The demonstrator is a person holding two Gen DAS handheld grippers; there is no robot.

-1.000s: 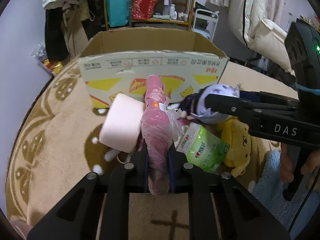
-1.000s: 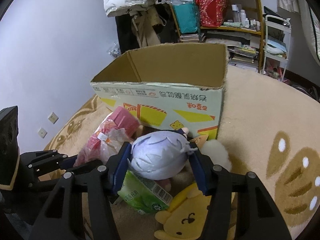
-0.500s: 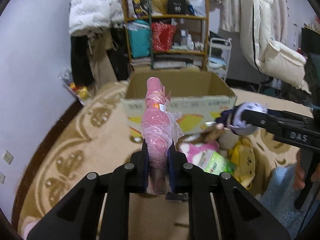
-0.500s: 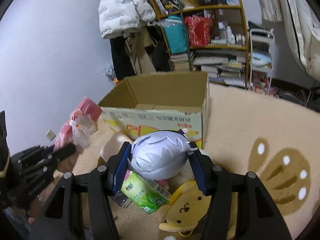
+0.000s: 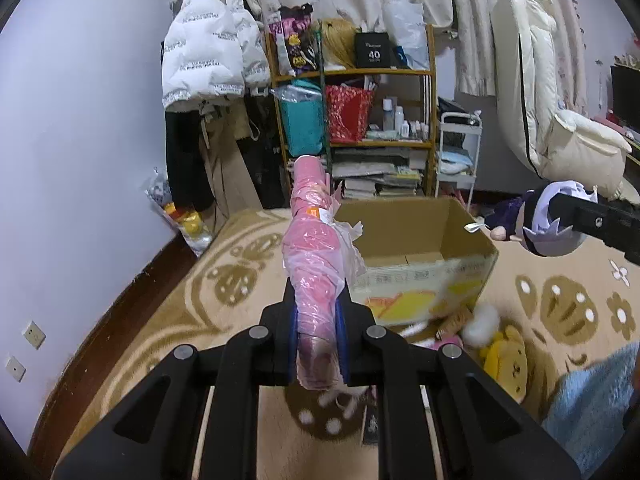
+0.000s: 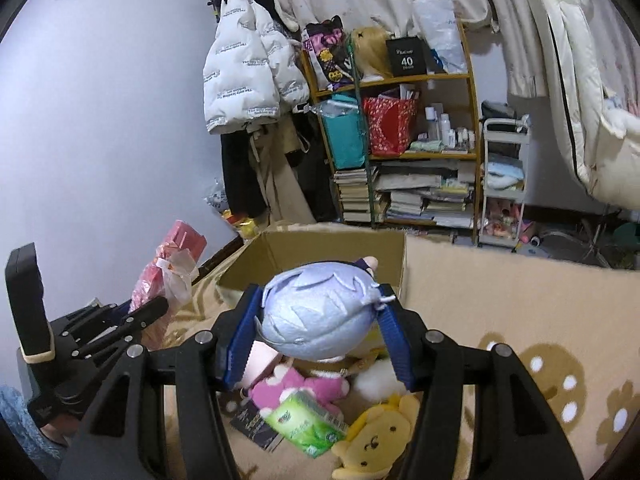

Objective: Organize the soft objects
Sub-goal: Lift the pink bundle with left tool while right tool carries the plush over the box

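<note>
Lavender-haired plush doll [image 6: 318, 314], round head between right fingers [image 6: 394, 342]

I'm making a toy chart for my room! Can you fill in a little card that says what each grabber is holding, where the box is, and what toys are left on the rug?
left gripper: shut on pink plastic-wrapped bundle, lifted above the rug
right gripper: shut on lavender-haired plush doll, lifted
cardboard box: open on top, standing on the rug, just past both grippers
left on the rug: yellow bear plush, green tissue pack, pink plush
inside of box: nothing visible in the part that shows
</note>
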